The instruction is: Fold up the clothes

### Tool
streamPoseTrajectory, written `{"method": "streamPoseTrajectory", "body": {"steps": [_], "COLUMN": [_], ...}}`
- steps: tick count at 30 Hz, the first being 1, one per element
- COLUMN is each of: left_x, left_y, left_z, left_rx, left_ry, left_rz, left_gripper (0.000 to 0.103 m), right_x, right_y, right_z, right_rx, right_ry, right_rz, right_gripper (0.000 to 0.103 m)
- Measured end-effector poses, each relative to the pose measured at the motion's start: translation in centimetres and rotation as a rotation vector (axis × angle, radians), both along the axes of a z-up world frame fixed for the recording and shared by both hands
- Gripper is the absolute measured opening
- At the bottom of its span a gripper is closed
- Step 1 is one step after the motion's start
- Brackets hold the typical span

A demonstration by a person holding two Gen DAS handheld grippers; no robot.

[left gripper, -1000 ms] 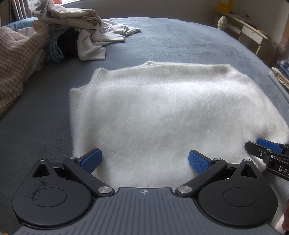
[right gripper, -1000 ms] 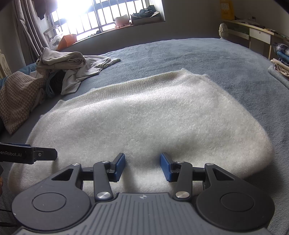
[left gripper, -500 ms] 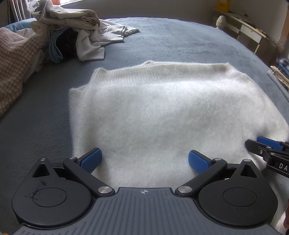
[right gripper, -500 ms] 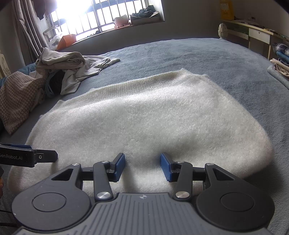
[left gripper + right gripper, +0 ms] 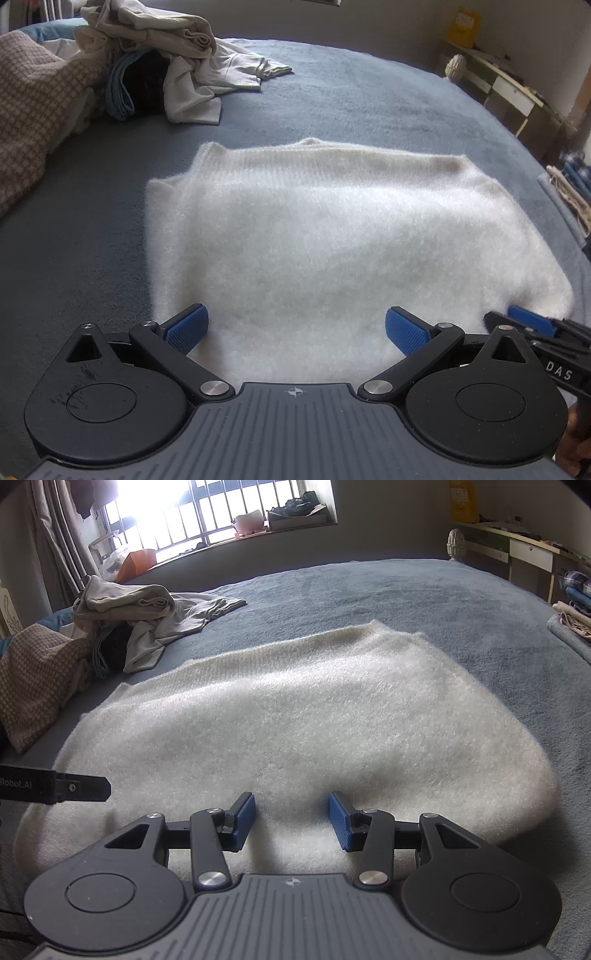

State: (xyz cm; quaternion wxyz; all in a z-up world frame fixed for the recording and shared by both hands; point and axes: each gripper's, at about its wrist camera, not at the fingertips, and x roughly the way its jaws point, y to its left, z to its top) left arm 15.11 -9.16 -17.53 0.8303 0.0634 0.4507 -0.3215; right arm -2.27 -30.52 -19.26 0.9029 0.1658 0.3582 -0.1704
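A fluffy white sweater [image 5: 303,236] lies flat and folded on the blue bed [image 5: 369,110]. The left gripper [image 5: 295,328] and right gripper [image 5: 291,821] hang over its near edge, fingers apart and empty.

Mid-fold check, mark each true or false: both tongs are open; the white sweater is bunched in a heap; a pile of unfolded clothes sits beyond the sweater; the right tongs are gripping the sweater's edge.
1. Both the left tongs and the right tongs are open: true.
2. The white sweater is bunched in a heap: false, it lies spread flat on the grey-blue bed cover.
3. A pile of unfolded clothes sits beyond the sweater: true.
4. The right tongs grip the sweater's edge: false, their pads stand apart over the fabric, pinching nothing.
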Motion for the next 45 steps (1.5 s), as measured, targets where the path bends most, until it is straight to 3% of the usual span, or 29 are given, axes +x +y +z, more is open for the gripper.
{"method": "streamPoseTrajectory", "body": {"steps": [8, 13, 26, 31, 38, 45], "left_x": [0.3, 0.4, 2.0, 3.3, 4.8, 5.9], "left_y": [1.4, 1.7, 4.9, 6.8, 9.3, 10.1], "left_z": [1.5, 1.5, 0.7, -0.2, -0.7, -1.5], "left_rx": [-0.070, -0.049, -0.069, -0.096, -0.081, -0.026], "left_ry": [-0.108, -0.133, -0.068, 0.014, 0.032, 0.047], "left_rz": [0.056, 0.074, 0.157, 0.212, 0.307, 0.333], "left_gripper": [0.103, 0.103, 0.103, 0.103, 0.103, 0.103], "right_x": [0.2, 0.3, 0.5, 1.0, 2.3, 4.4], "right_y": [0.2, 0.5, 1.0, 1.9, 5.6, 11.7], "right_z": [-0.1, -0.1, 0.4, 1.1, 2.8, 2.9], "right_rx": [-0.010, -0.018, -0.034, -0.052, -0.071, -0.104], "right_ry": [0.001, 0.004, 0.010, -0.013, -0.099, -0.105], "right_rz": [0.008, 0.010, -0.004, 0.014, 0.148, 0.417], "right_gripper": [0.053, 0.055, 0.057, 0.057, 0.057, 0.059]}}
